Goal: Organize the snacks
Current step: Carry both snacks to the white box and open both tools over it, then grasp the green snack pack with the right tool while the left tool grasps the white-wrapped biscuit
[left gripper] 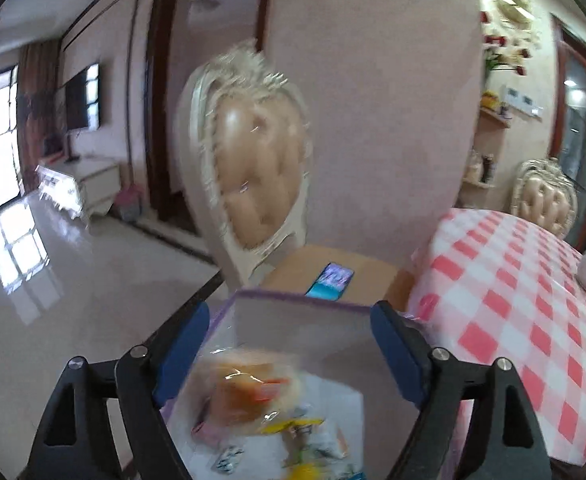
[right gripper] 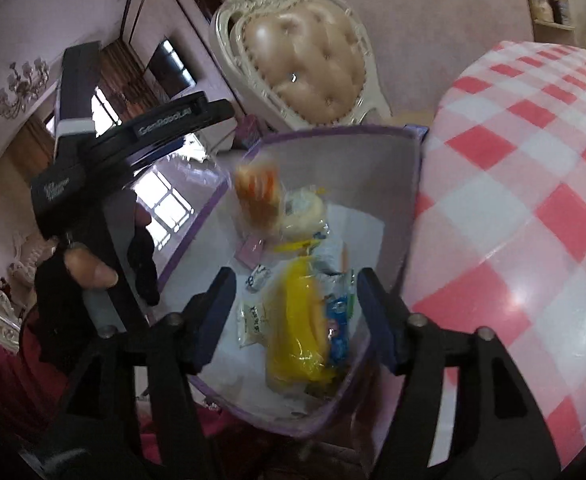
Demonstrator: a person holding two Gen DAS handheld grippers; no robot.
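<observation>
A translucent bin with a purple rim (left gripper: 293, 298) (right gripper: 357, 168) sits just off the left edge of the table and holds several snack packets. In the right wrist view a yellow packet (right gripper: 301, 320), a blue one (right gripper: 339, 320) and a white one (right gripper: 253, 320) lie on its floor. A clear packet of orange bread (left gripper: 253, 392) (right gripper: 259, 196) shows blurred inside the bin. My left gripper (left gripper: 289, 346) is open over the bin, touching nothing. My right gripper (right gripper: 297, 316) is also open above the packets, its pads clear of them. The left gripper's fingers (right gripper: 173, 124) reach in from the upper left.
The table with a pink-and-white checked cloth (left gripper: 513, 300) (right gripper: 513, 180) lies to the right. A padded cream chair (left gripper: 249, 160) (right gripper: 305, 52) stands behind the bin, with a cardboard box and a phone (left gripper: 333, 280) on its seat. A hand (right gripper: 93, 272) holds the left gripper.
</observation>
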